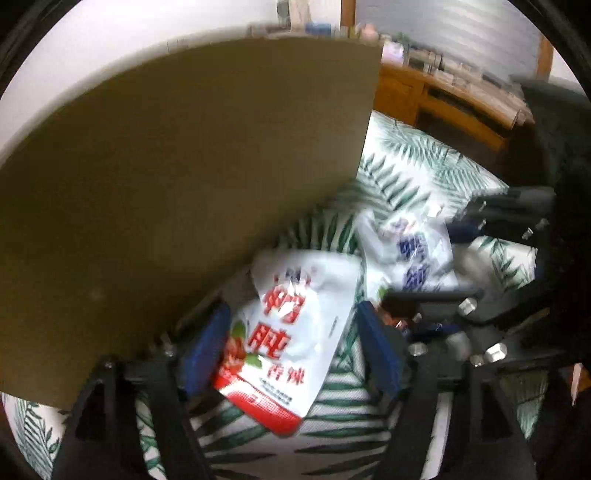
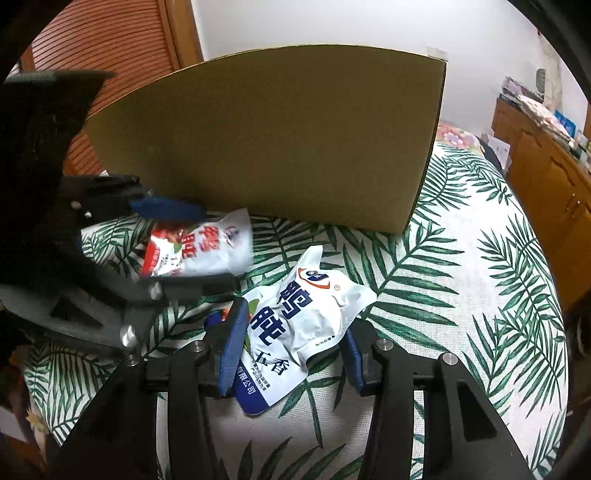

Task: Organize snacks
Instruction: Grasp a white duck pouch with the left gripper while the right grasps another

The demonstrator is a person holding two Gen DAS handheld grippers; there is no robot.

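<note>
A: What is seen behind the tabletop (image 2: pixel 461 280)?
B: A plain white wall (image 2: pixel 332 22) is shown, with a slatted wooden door (image 2: pixel 110 48) toward the far left corner.
A: And at the right edge?
B: A wooden cabinet (image 2: pixel 546 177) is seen, its top cluttered. A palm-leaf cloth (image 1: pixel 417 155) is spread over the tabletop.

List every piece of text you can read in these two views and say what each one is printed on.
"鸭肫" in large blue characters, on the blue-and-white snack pouch.
"五香" below that, same pouch.
"有限公司" in white on the blue band at its bottom edge; the fine print beside it is too small to read.
"鸭肫" in large red characters, on the red-and-white snack pouch.
"香辣" in green below that, same pouch; its fine print is blurred.
The cardboard box shows no print.
</note>
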